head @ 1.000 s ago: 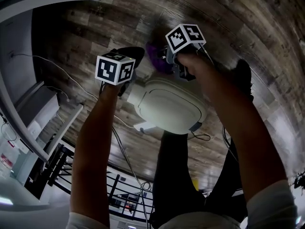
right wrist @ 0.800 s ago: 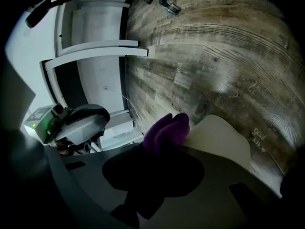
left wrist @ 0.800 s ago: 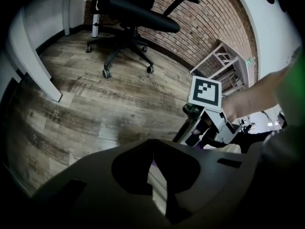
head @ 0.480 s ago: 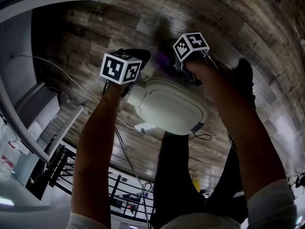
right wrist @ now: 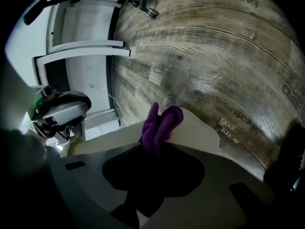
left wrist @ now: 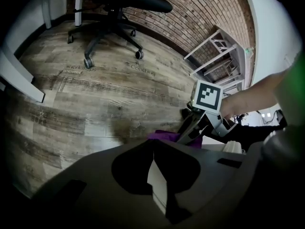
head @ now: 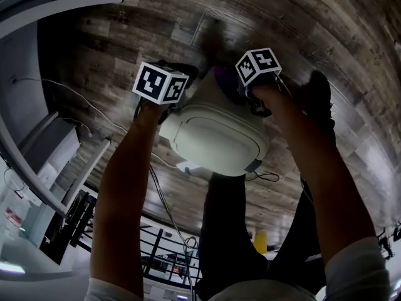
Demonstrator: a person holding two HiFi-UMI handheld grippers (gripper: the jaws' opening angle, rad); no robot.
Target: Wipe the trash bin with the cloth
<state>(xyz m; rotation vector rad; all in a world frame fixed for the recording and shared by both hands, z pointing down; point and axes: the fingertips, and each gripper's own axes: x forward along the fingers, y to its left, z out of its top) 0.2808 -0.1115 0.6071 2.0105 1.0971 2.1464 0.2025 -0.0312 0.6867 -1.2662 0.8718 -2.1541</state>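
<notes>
Down on the wooden floor sits the white trash bin, right between the person's legs, and both tools are on it. The left gripper is at the bin's far left corner. Its fingers are drawn in tight and pinch a thin white edge of the bin between them. Over at the bin's far right edge, the right gripper has its fingers clamped on the purple cloth. A bunched fold sticks out past the fingertips and presses against the bin's pale top surface. From the left gripper view, that cloth shows as a purple patch just beyond the bin's rim. An office chair stands well beyond the bin.
</notes>
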